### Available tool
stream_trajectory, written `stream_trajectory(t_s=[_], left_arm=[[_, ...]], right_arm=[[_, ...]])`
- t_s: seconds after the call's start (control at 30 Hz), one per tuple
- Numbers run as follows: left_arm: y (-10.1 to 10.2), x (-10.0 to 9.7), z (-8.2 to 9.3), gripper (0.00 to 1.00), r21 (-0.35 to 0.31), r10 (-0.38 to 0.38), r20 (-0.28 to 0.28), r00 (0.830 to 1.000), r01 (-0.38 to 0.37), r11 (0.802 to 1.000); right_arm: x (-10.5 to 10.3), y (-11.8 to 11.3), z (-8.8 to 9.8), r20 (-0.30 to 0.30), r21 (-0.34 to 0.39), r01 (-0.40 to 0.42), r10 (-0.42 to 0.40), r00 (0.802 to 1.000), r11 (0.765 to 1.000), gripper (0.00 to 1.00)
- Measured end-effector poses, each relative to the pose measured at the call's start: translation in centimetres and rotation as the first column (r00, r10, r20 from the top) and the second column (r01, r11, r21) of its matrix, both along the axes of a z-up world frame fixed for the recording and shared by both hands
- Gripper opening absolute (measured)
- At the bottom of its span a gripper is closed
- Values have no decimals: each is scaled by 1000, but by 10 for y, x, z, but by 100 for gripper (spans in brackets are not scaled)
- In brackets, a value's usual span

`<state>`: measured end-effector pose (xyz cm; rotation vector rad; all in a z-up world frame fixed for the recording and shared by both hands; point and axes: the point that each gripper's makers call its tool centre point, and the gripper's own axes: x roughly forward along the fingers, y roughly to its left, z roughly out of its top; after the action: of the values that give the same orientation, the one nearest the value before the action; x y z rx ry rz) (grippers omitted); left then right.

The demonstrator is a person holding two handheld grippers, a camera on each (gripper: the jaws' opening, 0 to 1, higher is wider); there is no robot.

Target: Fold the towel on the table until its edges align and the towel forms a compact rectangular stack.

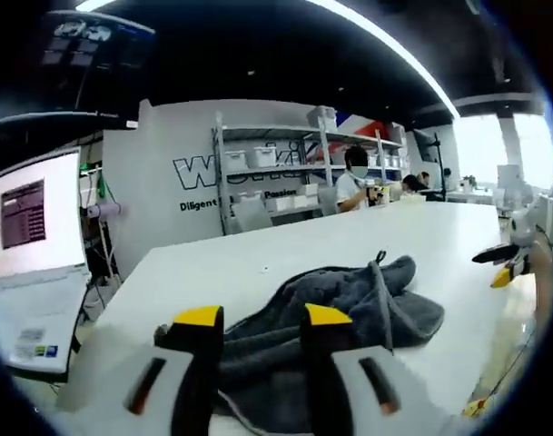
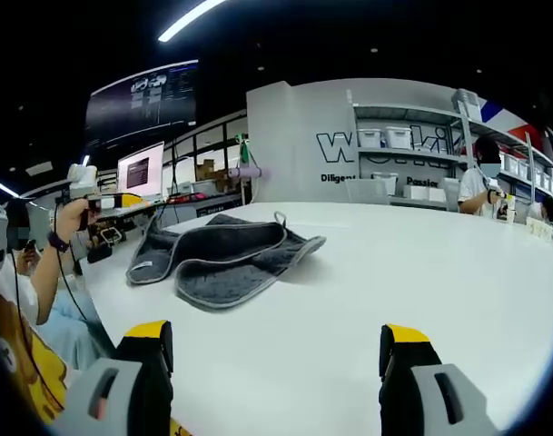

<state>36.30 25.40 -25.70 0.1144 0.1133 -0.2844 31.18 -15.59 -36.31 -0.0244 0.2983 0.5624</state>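
A dark grey towel (image 1: 349, 300) lies crumpled and partly folded on the white table (image 1: 285, 245), with a hanging loop at its top edge. My left gripper (image 1: 262, 318) is open, its yellow-tipped jaws short of the towel's near end with nothing between them. My right gripper (image 1: 505, 262) shows at the table's right side. In the right gripper view the towel (image 2: 222, 254) lies well ahead of my right gripper (image 2: 276, 331), which is wide open over the bare table (image 2: 421, 272). A hand holds the left gripper (image 2: 103, 202) in the air left of the towel.
A lit monitor (image 1: 35, 213) stands off the table's left end, also seen as a screen (image 2: 140, 171) behind the towel. Shelves with white boxes (image 1: 285, 168) line the back wall. A seated person (image 1: 353, 177) works beyond the table's far end. The person's arm (image 2: 49, 263) is at the left.
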Motion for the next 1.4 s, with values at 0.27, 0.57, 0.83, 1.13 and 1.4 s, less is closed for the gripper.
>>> stream_trajectory(t_s=[0.27,0.57,0.83,1.13,1.4], left_arm=[[-35,-40,-10,56,-80,-88,22,996,90,993],[-50,-62,-35,73,-96,-52,-13,999,51,994],[-51,-70,-54,87,-129,5,-49,999,-11,992],[-58,-71,-77,99,-90,18,-106,994,-28,996],[-58,-71,-85,99,-78,39,-130,991,-50,996]], right_arm=[[1,2,1,4,2,-6,6,1000,1000,99],[1,6,7,19,-2,-27,27,999,1000,99],[1,3,4,10,0,-17,17,1000,1000,99],[0,1,2,7,6,-14,14,1000,1000,99],[0,-3,0,1,13,-8,8,1000,1000,99]])
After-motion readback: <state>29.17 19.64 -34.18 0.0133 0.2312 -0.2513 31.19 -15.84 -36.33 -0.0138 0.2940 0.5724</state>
